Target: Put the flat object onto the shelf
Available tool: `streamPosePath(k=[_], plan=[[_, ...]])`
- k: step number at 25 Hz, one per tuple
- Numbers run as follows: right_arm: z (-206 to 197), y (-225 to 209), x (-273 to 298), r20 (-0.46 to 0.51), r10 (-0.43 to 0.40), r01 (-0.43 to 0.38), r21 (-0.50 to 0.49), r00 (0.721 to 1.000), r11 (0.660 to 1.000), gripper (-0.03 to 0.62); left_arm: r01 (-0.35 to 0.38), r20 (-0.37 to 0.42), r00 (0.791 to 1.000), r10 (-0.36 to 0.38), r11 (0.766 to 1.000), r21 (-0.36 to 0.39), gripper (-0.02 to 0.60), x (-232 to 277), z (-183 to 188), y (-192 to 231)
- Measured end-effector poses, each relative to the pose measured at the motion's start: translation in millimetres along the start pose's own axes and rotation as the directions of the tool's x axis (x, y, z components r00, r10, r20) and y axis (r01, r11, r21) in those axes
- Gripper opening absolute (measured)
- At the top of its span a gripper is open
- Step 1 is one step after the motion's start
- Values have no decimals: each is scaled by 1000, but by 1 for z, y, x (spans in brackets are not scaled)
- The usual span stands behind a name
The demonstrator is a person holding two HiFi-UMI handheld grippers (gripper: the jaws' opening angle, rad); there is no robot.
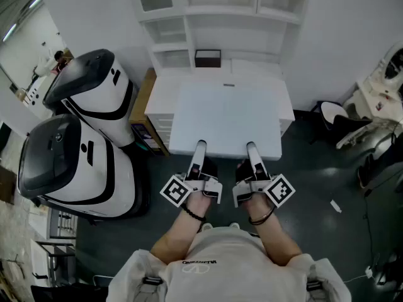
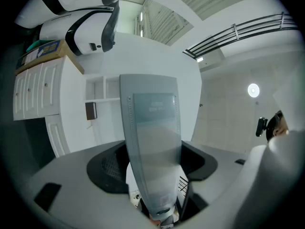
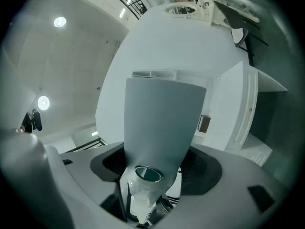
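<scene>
Both grippers sit at the near edge of the flat white board, the left gripper and right gripper side by side, jaws spread wide and clamped on nothing we can see. The board lies on the white cabinet top straight ahead of the fingertips. Its near edge runs across us, equally close to both hands, with the shelf beyond.

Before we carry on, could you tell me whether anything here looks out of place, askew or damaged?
Nothing stands out. The flat white board sits square over the white cabinet, the small dark box stands upright in the shelf unit, and nothing looks spilled or broken.
</scene>
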State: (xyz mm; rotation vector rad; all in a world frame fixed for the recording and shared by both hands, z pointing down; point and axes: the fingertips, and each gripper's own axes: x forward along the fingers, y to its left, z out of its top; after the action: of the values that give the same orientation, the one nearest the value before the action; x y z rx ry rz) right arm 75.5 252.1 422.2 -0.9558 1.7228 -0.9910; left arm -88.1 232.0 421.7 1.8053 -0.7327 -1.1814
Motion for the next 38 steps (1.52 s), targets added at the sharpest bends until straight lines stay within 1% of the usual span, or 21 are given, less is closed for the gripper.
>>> streamPosePath(k=[6, 9, 15, 18, 24, 30, 38], plan=[[-1, 0, 2, 4, -1, 1, -2, 1000, 1000, 323, -1, -4, 1000, 1, 1000, -1, 308, 0, 1, 1], [-1, 0, 1, 17, -5, 5, -20, 1000, 1000, 330, 0, -7, 1000, 0, 1000, -9, 308, -1, 2, 1], [-21, 3, 7, 17, -4, 4, -31, 1000, 1000, 330, 6, -11, 1000, -6, 1000, -17, 309, -10, 22, 4], [-23, 3, 7, 23, -2, 2, -28, 1000, 1000, 330, 6, -17, 1000, -6, 1000, -20, 310, -10, 23, 6], [-42, -2, 15, 28, -23, 23, -25, 999, 999, 330, -3, -24, 1000, 3, 1000, -31, 309, -13, 42, 15], [-32, -11, 30, 27, -22, 23, -25, 999, 999, 330, -4, -20, 1000, 4, 1000, -30, 310, 3, 41, 25], [-3, -35, 73, 10, -5, 5, -4, 1000, 1000, 330, -11, -8, 1000, 11, 1000, -4, 309, 52, 40, 46]])
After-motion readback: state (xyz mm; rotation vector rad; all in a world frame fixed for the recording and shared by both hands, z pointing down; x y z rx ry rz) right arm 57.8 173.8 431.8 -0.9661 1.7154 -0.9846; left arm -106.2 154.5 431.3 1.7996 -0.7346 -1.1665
